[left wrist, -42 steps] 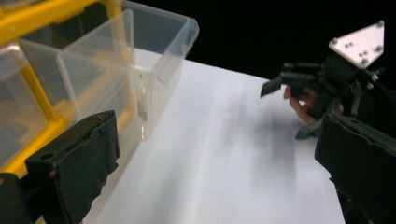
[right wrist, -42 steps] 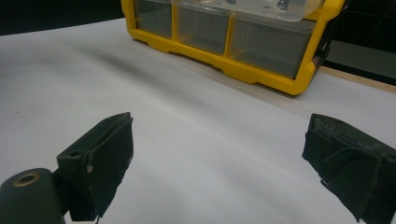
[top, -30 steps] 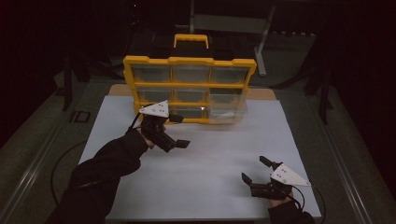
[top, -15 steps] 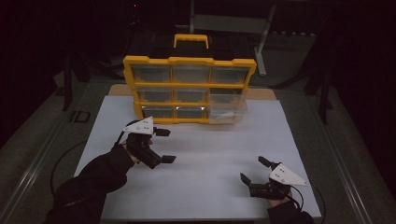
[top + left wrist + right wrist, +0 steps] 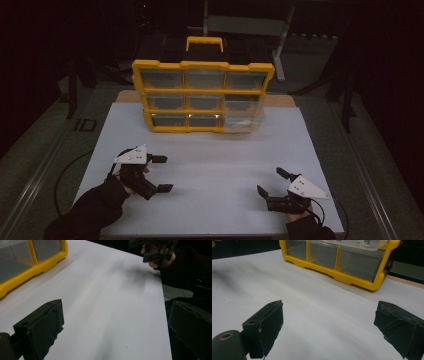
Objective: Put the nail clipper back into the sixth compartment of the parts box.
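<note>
A yellow organizer box (image 5: 202,95) with clear drawers and a top handle stands upright at the back of the white mat (image 5: 220,155). Its lower-right clear drawer (image 5: 243,119) sticks out toward me. My left gripper (image 5: 164,173) hovers open over the mat's near left, with nothing between its jaws. My right gripper (image 5: 270,182) rests open at the near right, also with nothing in it. The left gripper view looks past its open gripper (image 5: 116,327) across bare mat to the box corner (image 5: 30,267) and the other hand's gripper (image 5: 157,252). The right gripper view faces the box (image 5: 342,272) through its open gripper (image 5: 332,325), with the protruding drawer (image 5: 354,243) at the top.
The mat lies on a dark table with a metal rail (image 5: 35,185) along the left side. A black cable (image 5: 62,175) trails off the mat's left edge. Behind the box, dark stands and a grey frame (image 5: 245,25) sit in shadow.
My left gripper has drawn back from the front of the box toward the near left of the mat, staying open. The right gripper has stayed in place.
</note>
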Motion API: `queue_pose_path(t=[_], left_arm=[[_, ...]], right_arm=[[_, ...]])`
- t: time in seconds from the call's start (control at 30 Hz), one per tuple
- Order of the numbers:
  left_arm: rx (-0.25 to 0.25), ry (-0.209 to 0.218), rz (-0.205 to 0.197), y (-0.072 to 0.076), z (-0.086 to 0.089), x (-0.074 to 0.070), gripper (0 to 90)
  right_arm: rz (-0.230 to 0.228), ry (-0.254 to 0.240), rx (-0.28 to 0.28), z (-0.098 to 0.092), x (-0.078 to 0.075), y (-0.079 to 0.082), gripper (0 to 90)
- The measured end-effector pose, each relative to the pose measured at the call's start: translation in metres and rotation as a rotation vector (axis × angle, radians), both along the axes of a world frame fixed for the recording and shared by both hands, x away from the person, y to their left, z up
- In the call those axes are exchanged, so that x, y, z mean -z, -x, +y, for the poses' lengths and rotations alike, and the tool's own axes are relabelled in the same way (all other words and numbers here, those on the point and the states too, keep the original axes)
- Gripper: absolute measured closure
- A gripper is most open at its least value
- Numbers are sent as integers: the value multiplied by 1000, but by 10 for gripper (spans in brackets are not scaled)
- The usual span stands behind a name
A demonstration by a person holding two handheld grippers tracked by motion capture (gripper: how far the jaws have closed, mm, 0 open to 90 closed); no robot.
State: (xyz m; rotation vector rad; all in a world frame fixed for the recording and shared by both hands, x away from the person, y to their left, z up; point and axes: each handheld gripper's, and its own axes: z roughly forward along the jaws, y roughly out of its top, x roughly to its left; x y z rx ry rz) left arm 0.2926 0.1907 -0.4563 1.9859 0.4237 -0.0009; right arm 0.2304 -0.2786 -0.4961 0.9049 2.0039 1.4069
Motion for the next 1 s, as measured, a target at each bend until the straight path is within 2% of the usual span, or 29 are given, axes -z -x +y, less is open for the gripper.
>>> queue_pose_path(t=[0.1,0.33,0.5,0.53,0.77,1.0], left_arm=[[-20,16,11,6,8,8,8],[-54,11,-1,18,19,20,8],[-81,-4,-13,24,23,27,8],[-108,-12,-34,28,24,31,8],[-168,9,-53,36,34,44,8],[-218,25,-42,39,44,51,8]], right_arm=[[1,3,0,0,0,0,86],[1,6,1,1,1,0,86],[0,7,3,1,1,0,86],[1,8,4,1,1,0,86],[-1,8,1,0,1,0,86],[-2,11,-2,0,1,-1,86]])
